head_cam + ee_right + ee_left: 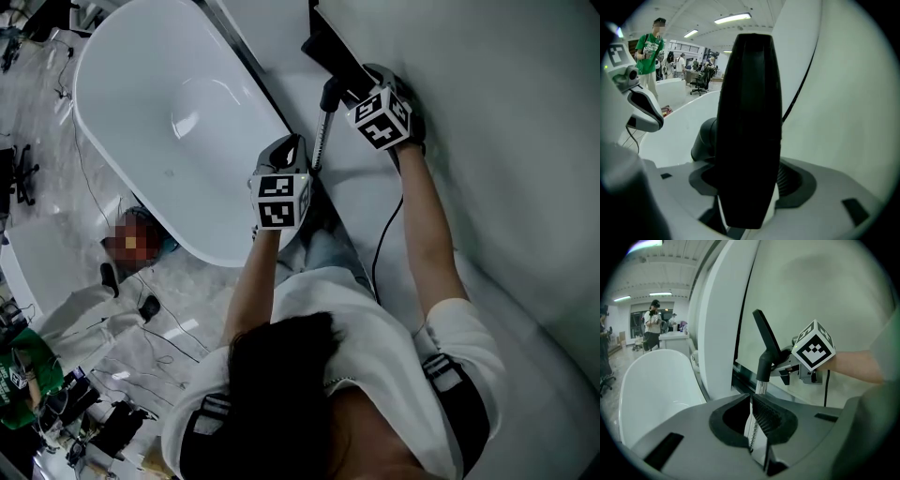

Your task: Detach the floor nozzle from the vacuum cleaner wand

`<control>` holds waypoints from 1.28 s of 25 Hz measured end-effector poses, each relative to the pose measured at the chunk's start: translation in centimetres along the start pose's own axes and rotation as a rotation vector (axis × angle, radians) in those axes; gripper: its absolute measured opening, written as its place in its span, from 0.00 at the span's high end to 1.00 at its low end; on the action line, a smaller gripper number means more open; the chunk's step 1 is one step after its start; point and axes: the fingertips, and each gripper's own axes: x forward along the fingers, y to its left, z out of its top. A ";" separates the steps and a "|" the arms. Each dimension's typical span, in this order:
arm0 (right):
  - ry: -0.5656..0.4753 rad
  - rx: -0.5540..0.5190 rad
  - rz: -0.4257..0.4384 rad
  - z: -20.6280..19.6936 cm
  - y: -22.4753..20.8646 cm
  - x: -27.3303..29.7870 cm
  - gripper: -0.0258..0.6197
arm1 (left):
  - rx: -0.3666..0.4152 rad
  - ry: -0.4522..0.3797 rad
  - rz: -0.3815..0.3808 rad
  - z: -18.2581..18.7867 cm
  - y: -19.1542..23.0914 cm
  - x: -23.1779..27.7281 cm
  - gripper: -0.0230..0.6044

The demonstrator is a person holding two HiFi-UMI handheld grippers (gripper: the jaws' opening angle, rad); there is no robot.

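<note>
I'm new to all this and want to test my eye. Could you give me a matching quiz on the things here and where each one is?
Things:
1 wand
2 floor nozzle
3 bathtub

Places:
A white, at the head view's left
B between the wide-apart jaws of the right gripper
C clamped in the shut left gripper

Pairs: 1-C, 2-B, 3-A.

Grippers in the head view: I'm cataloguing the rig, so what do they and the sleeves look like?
The left gripper and right gripper are grey shells with black ribbed pads, each carrying a white cube with black square markers. A black cable trails from the right one. The sleeves are short and white.
</note>
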 end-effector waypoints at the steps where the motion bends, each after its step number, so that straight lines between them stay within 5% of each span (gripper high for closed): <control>1: -0.002 -0.010 -0.011 -0.1 -0.1 0.1 0.50 | 0.001 0.000 -0.001 -0.1 -0.2 0.1 0.95; 7: -0.022 -0.001 -0.038 -0.4 -0.2 1.0 0.51 | 0.030 0.018 -0.009 -0.6 -0.4 0.6 0.95; 9: -0.021 0.014 -0.026 0.9 -0.3 2.6 0.59 | 0.060 0.028 -0.011 -0.1 1.2 1.7 0.95; 14: 0.001 0.029 -0.017 3.7 -0.7 4.5 0.64 | 0.018 0.057 -0.036 1.5 3.9 2.6 0.95; 23: -0.040 0.064 -0.049 0.1 0.5 1.5 0.64 | 0.097 0.135 -0.142 -2.7 -0.9 5.1 0.72; 25: -0.044 0.068 -0.059 -0.3 0.6 0.8 0.64 | 0.129 0.142 -0.172 -3.2 -1.9 5.7 0.59; 32: -0.054 0.067 -0.055 -0.3 0.8 0.1 0.64 | 0.179 0.138 -0.222 -3.3 -3.4 8.8 0.58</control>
